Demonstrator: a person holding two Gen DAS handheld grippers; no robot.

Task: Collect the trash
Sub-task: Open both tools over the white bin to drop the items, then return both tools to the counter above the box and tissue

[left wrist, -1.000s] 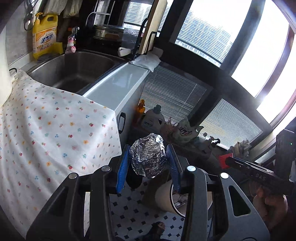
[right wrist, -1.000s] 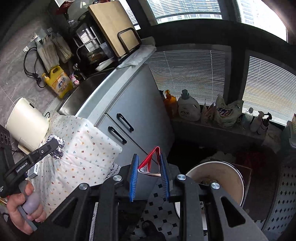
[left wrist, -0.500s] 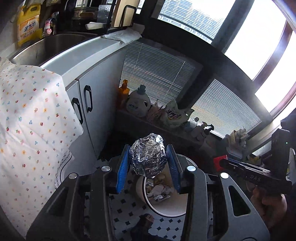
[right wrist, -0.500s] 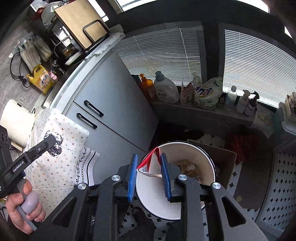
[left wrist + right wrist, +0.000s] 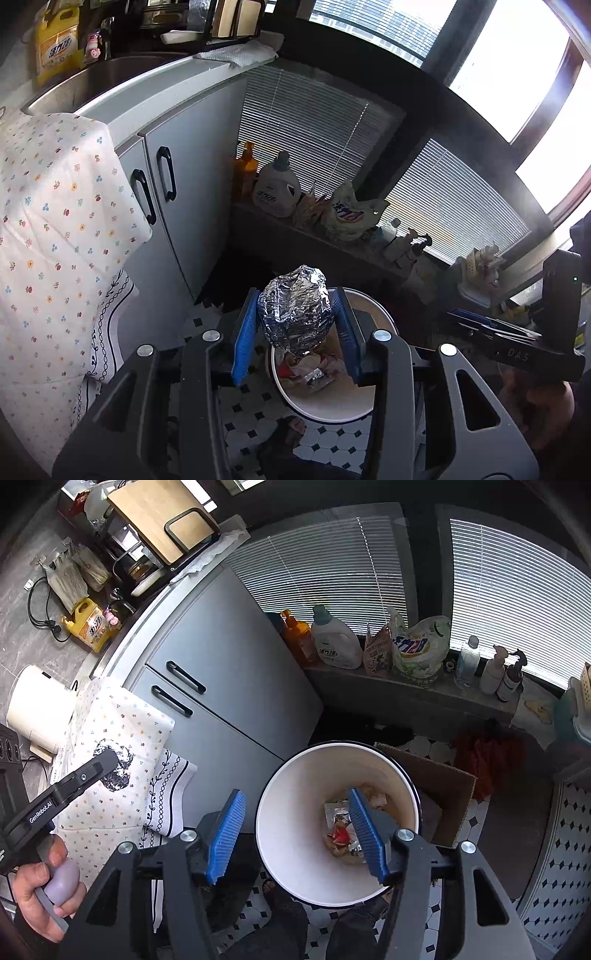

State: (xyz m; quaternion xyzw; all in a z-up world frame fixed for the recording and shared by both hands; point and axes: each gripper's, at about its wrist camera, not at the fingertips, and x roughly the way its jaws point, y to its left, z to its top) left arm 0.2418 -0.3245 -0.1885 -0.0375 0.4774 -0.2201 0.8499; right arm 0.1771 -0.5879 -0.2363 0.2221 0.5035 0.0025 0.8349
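My left gripper (image 5: 295,334) is shut on a crumpled foil ball (image 5: 295,306) and holds it above the near rim of a white trash bin (image 5: 332,413) on the floor. In the right wrist view the foil ball (image 5: 114,771) shows at the tip of the left gripper, over the flowered cloth. My right gripper (image 5: 295,834) is open and empty above the same bin (image 5: 295,849). A red and white wrapper (image 5: 341,836) lies among the trash at the bin's bottom.
A grey cabinet (image 5: 229,686) with black handles stands left of the bin. A flowered cloth (image 5: 55,229) hangs over the counter edge. Detergent bottles (image 5: 334,638) and bags line a low ledge under the blinds. A cardboard box (image 5: 436,786) sits behind the bin.
My right gripper has opened and the red and white wrapper it held has dropped into the bin. My left gripper has carried the foil ball lower and nearer, over the bin.
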